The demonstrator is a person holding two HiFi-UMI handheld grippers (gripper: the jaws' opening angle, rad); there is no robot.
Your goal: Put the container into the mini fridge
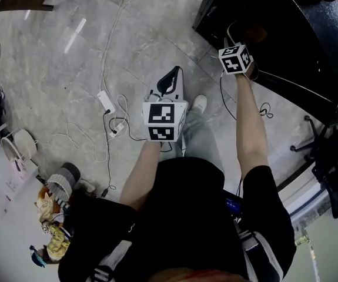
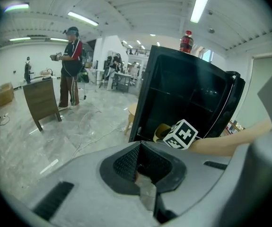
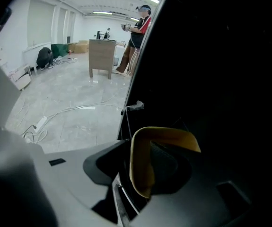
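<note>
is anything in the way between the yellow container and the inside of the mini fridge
Nothing visible does. The mini fridge stands open, and the yellow container sits right at its dark opening, between the fingers of the right gripper.

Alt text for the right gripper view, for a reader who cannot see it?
The right claw reaches into the dark mini fridge, its jaws open around the rim of a yellow container. To the left, cables trail over a grey floor, and a person stands by a wooden cabinet far back.
</note>
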